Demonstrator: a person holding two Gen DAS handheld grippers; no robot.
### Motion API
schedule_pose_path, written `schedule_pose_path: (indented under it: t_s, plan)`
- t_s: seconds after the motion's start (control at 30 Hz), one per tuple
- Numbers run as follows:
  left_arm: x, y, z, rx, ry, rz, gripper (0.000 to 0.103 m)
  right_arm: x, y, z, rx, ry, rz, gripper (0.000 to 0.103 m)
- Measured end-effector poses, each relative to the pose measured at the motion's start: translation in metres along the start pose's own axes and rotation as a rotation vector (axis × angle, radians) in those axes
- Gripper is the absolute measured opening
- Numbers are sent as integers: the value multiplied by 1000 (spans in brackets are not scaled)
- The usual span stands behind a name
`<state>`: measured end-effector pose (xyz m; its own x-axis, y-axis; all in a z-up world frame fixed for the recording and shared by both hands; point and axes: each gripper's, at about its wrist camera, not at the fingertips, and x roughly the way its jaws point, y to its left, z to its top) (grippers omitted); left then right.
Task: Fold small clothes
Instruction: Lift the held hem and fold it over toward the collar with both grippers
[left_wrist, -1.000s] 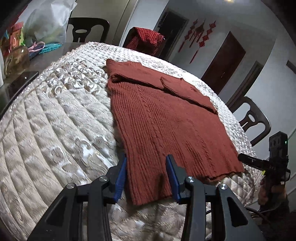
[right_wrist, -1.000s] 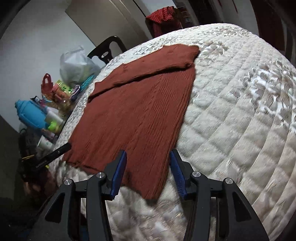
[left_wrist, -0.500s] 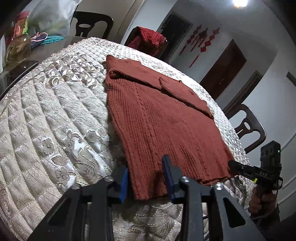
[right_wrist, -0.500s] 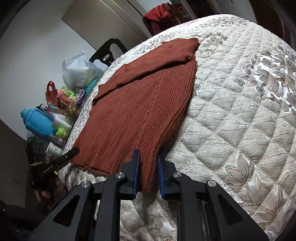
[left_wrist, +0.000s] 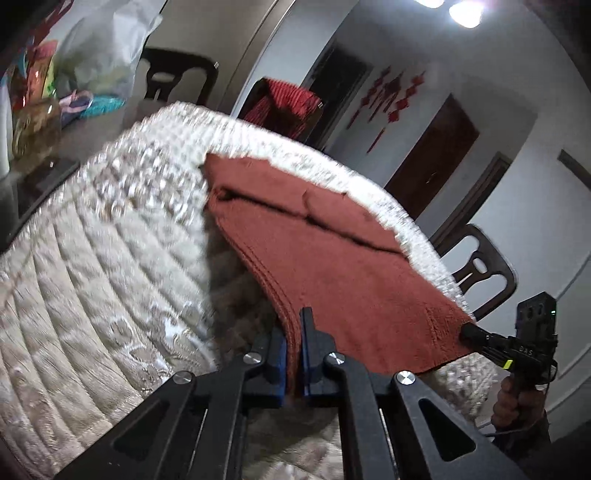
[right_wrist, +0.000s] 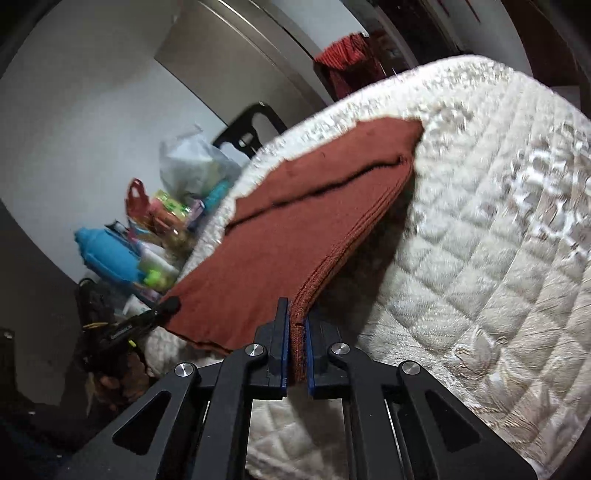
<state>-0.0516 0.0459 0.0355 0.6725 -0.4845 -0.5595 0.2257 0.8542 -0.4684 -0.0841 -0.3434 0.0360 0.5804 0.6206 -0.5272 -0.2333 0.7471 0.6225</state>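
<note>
The left gripper (left_wrist: 294, 352) is clenched on the near hem of the rust-red knitted sweater (left_wrist: 332, 258); its jaws have just been closing, and now the blue pads press the thick knit from both sides. The right gripper (right_wrist: 296, 352) grasps the same hem at the other corner, and its jaws also have just been closing on the cloth. In the left wrist view the right gripper (left_wrist: 476, 334) shows far to the right of the jaws, with its tips on the sweater's corner and a hand (left_wrist: 517, 398) below it. In the right wrist view the left gripper (right_wrist: 162, 308) shows to the left of the jaws, at the opposite corner.

From each pair of jaws the sweater runs forward and away. Its near part is lifted off the quilted cream cover (right_wrist: 498, 221), with a dark shadow beneath the raised edge, while the far part, with the sleeves folded across it, lies flat on the cover. The cover spreads to the left of the left jaws and to the right of the right jaws.

Beyond the sweater, ahead of the left jaws, stands a dark chair (left_wrist: 177, 79), and a red checked cloth (left_wrist: 284, 107) hangs over another chair back. To the left of the right jaws, past the cover's edge, there is a blue bottle (right_wrist: 107, 254) and a white plastic bag (right_wrist: 195, 166) among small colourful things that are too blurred to name.
</note>
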Motion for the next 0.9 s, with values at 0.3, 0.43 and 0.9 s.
schedule_pose_path:
  t_s: [0.3,0.43,0.9]
  plan:
    - [-48,-20,20,40,-112,-78,7,-48,24,6,-30,-101,67,6]
    - [-46,-19,30,45,-134,-70,7,-57,28,14,-44,-150,89,6]
    - [20,4,110,1,-125,-10,7,-9,3,100,-10,-189,67,6]
